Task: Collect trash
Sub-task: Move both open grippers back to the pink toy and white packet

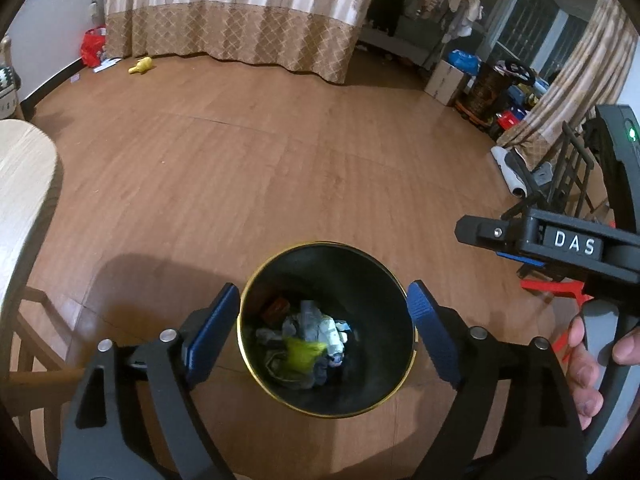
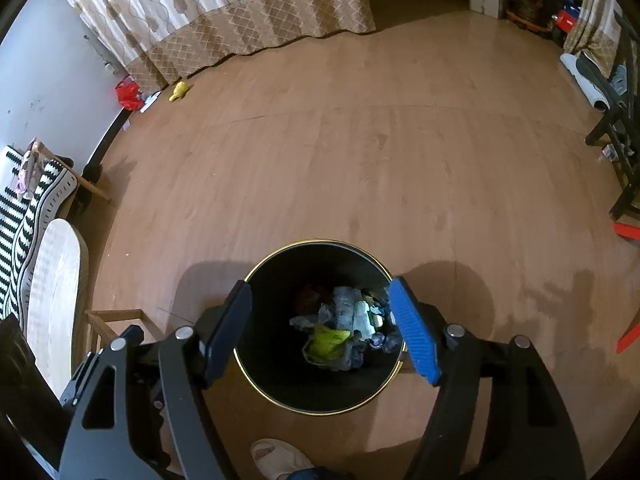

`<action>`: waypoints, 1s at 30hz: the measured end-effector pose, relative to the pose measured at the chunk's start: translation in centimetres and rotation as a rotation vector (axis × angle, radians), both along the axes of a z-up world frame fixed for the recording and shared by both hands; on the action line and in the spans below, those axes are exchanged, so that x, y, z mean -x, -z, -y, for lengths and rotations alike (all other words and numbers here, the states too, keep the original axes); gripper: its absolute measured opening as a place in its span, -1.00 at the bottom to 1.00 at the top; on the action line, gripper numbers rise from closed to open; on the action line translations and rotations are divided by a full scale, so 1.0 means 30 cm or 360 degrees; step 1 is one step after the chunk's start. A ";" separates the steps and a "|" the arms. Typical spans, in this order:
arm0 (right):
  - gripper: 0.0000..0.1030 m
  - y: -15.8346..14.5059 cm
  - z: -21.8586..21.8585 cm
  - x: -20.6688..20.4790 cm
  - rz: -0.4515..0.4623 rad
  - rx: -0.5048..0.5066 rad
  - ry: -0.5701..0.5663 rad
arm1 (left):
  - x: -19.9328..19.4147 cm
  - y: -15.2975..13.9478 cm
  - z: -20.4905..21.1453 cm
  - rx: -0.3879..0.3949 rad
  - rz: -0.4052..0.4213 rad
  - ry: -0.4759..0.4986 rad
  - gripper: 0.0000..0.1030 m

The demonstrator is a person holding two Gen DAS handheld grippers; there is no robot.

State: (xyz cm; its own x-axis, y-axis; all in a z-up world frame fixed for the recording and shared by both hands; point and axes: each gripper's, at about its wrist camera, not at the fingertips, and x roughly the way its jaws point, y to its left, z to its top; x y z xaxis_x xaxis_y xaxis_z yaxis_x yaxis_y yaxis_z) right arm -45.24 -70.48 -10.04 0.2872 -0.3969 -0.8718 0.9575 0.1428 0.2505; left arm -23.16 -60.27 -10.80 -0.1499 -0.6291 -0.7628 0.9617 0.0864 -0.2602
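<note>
Blue ribbed pads framed both views: my left gripper (image 1: 324, 332) hung wide open over the bin with nothing between its jaws, and my right gripper (image 2: 322, 332) was spread just as wide and just as empty, also looking down into the bin. In the left view the right gripper's body showed off to the side, my right hand (image 1: 588, 364) wrapped on its handle, so the two tools were near each other. Risk, as I judged it: both sat low over the rim, so a careless swing could clip the gold edge and tip the bin, spilling what was already collected; the two grippers could also knock together while turning away. The trash bin (image 1: 326, 330) was black inside with a thin gold rim, upright on the wood floor (image 1: 280, 168), beside the pale table (image 1: 24, 184). Its trash (image 1: 308, 340) lay at the bottom: crumpled white and grey paper or wrappers, a yellow-green scrap, something reddish-brown at one side; it looked light and loose. The open floor near the bin showed no litter. Far off by the curtain (image 2: 248, 12) lay a yellow item (image 2: 179, 91) and a red bag (image 2: 129, 95); I could not tell if they counted as trash. Another risk was leaving those behind.
</note>
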 end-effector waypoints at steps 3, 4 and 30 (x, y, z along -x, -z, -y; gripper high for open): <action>0.35 -0.002 -0.010 -0.026 0.0000 0.0027 -0.0029 | -0.055 -0.037 -0.038 0.0025 0.0014 -0.0085 0.68; 0.35 -0.002 -0.010 -0.035 0.0012 0.0031 -0.0038 | -0.080 -0.056 -0.054 0.0034 0.0024 -0.0117 0.70; 0.44 -0.219 -1.062 -1.388 0.0223 0.0265 -0.1588 | -1.180 -0.293 -1.566 0.0066 0.0274 -0.1800 0.80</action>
State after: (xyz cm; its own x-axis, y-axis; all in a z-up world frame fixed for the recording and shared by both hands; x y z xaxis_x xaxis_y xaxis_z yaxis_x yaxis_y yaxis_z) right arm -3.59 -38.61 -3.46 0.6484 -0.0339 -0.7605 0.3467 0.9026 0.2553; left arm 12.23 -13.28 -2.00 0.6223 -0.3625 -0.6938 0.3618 0.9192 -0.1557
